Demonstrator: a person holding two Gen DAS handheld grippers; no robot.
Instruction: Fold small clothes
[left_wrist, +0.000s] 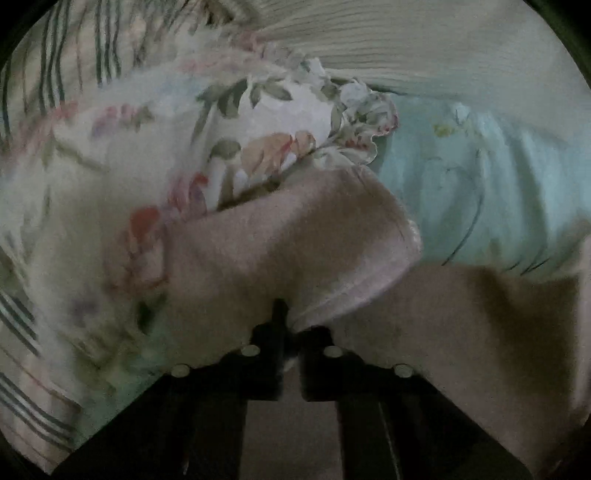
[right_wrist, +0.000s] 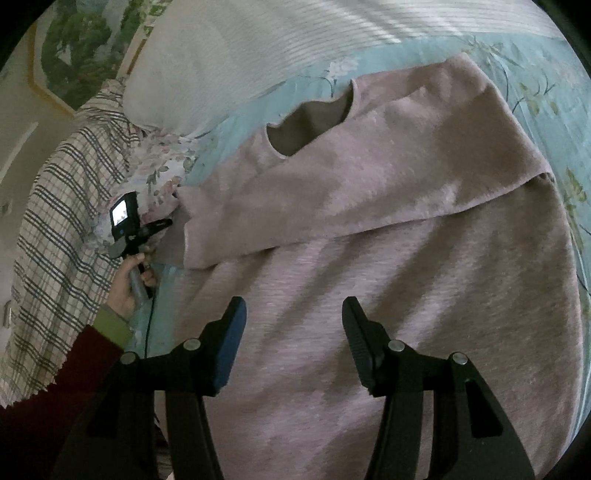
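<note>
Pinching the cuff end of the pink sweater (left_wrist: 288, 240) between clenched fingers, the left gripper (left_wrist: 286, 325) held a sleeve that lay folded across the garment's chest, while the right gripper (right_wrist: 293, 317) hovered with its fingers spread wide and nothing between them, the sweater's body spread just ahead of and beneath its tips. Ahead of the left fingers sat a floral pillow (left_wrist: 258, 122) on the light blue bedsheet (left_wrist: 480, 177). The thin pinch could have slipped, I judged, letting the sleeve flop askew, and a hasty pull would likely have rumpled the smooth body.
</note>
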